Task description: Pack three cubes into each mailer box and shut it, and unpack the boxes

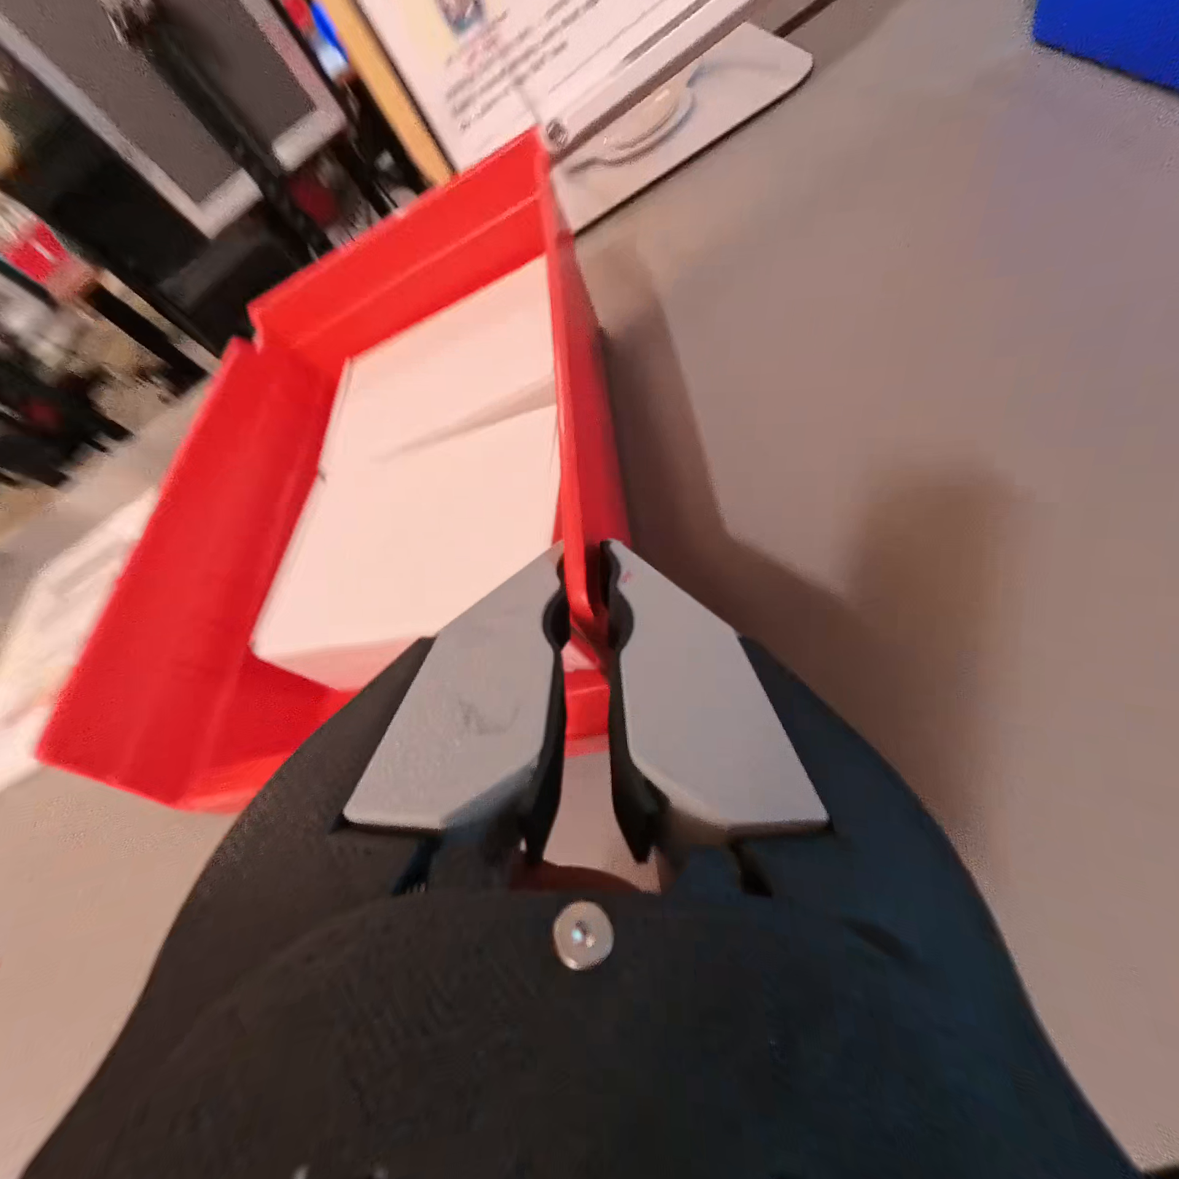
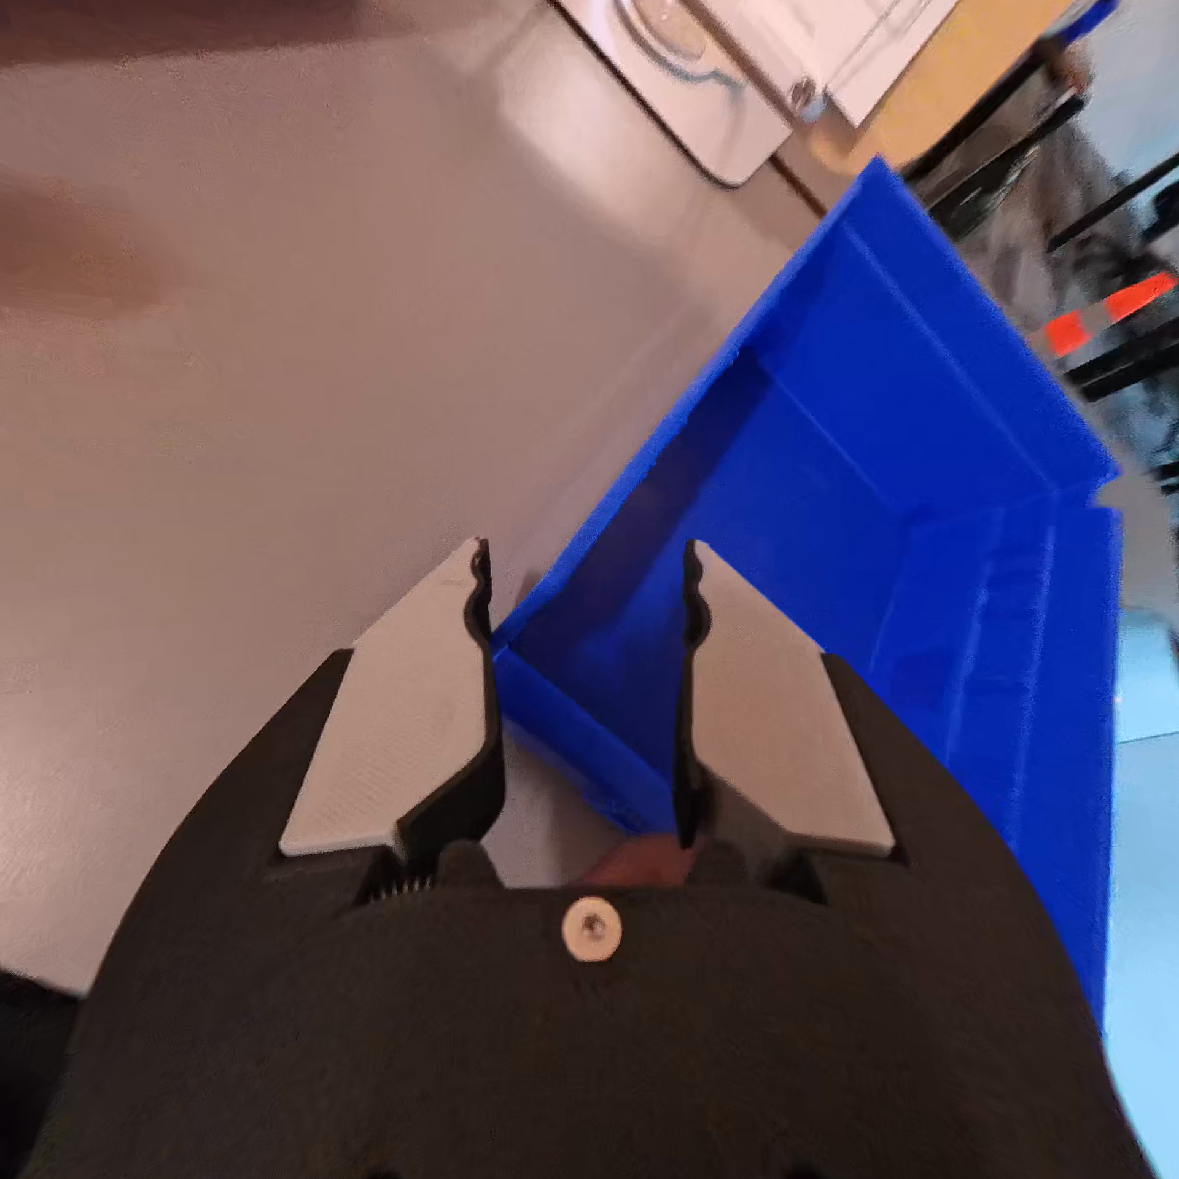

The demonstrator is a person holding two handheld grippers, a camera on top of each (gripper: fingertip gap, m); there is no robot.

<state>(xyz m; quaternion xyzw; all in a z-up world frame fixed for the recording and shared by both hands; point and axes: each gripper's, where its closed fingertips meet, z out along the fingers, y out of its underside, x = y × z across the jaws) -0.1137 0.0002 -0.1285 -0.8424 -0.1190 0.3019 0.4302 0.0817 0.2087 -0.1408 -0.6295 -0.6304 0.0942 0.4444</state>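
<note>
The left gripper [image 1: 584,564] pinches the thin, stiff side wall of an open red cardboard mailer box [image 1: 191,574], while the right gripper [image 2: 587,561] hovers open-jawed, empty, over a blue one [image 2: 893,510].

Left gripper [image 1: 584,574]: jaws nearly together, pinching the thin side wall of the red bin [image 1: 584,446] near its close corner; one finger inside the wall, the other outside.
Left fingers [image 1: 472,702]: grey pads on a black body, tips almost meeting.
Right gripper [image 2: 587,574]: jaws spread, nothing between them; poised above the near corner of the blue bin [image 2: 893,510].
Right fingers [image 2: 408,714]: grey pads, clearly apart.
</note>
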